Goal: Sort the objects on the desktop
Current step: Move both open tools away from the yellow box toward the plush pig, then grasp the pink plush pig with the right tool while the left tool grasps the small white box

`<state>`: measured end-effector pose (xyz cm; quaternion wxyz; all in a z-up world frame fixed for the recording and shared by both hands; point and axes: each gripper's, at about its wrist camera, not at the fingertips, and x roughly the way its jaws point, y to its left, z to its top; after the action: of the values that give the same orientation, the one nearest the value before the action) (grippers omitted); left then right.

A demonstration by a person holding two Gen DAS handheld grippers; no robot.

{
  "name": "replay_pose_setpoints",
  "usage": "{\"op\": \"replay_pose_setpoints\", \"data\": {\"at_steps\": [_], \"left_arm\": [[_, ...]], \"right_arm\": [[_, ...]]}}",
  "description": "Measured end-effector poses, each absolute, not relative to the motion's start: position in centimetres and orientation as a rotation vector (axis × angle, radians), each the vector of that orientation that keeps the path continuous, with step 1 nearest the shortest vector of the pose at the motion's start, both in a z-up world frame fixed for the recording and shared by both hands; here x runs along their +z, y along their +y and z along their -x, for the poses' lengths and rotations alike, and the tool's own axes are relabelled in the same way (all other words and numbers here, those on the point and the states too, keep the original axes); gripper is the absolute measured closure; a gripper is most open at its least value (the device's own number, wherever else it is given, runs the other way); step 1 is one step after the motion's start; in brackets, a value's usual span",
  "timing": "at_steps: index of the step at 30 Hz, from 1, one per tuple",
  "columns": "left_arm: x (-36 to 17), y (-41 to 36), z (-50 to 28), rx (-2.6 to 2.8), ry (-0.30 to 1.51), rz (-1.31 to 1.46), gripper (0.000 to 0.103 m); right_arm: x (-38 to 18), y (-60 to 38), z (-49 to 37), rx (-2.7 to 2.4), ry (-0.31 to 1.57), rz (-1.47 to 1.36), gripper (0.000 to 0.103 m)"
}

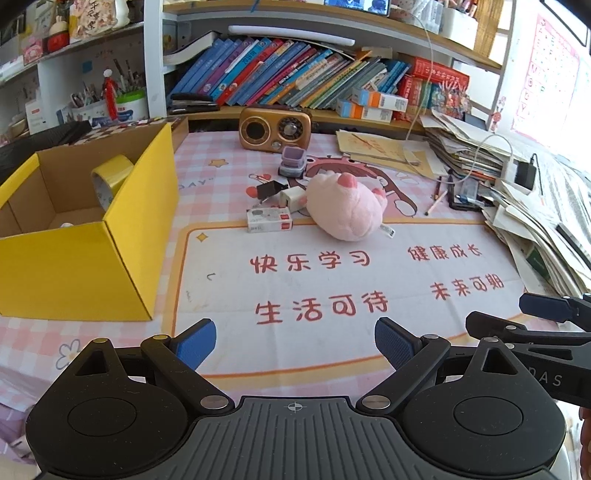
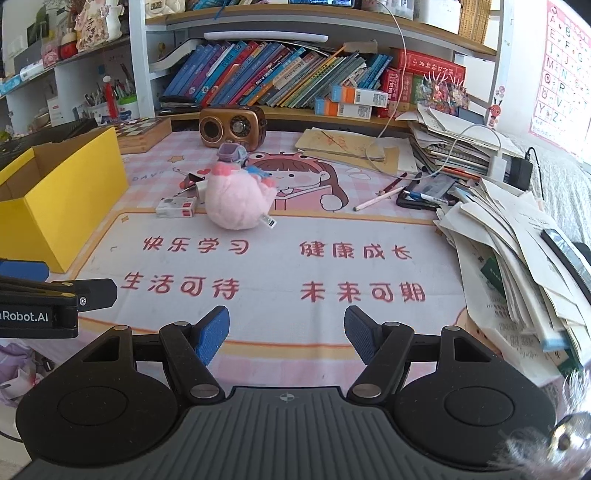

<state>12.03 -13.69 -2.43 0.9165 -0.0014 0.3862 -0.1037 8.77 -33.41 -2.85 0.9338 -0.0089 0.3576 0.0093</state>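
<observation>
a child's study desk at home.
you're looking at a desk under a pink checked mat [image 1: 332, 280] printed with a cartoon girl and red chinese characters. leaning books [image 1: 280, 70] fill the shelf behind it, with pen pots [image 1: 125, 103] in a cubby to the left and small ornaments [image 2: 96, 26] on the shelf above. an alphabet poster [image 2: 565, 70] hangs on the right wall. loose papers [image 2: 517, 243] pile up on the right edge of the desk, a pink plush [image 1: 347, 206] lies mid-mat, and a small retro radio [image 1: 275, 129] stands at the back.
</observation>
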Motion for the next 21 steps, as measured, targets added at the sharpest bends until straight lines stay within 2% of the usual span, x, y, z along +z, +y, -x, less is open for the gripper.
{"op": "replay_pose_setpoints", "data": {"at_steps": [21], "left_arm": [[-1.9, -16.7, -16.8, -0.142, 0.757, -0.013, 0.008]], "right_arm": [[-2.4, -37.4, -15.7, 0.083, 0.686, -0.046, 0.036]]}}
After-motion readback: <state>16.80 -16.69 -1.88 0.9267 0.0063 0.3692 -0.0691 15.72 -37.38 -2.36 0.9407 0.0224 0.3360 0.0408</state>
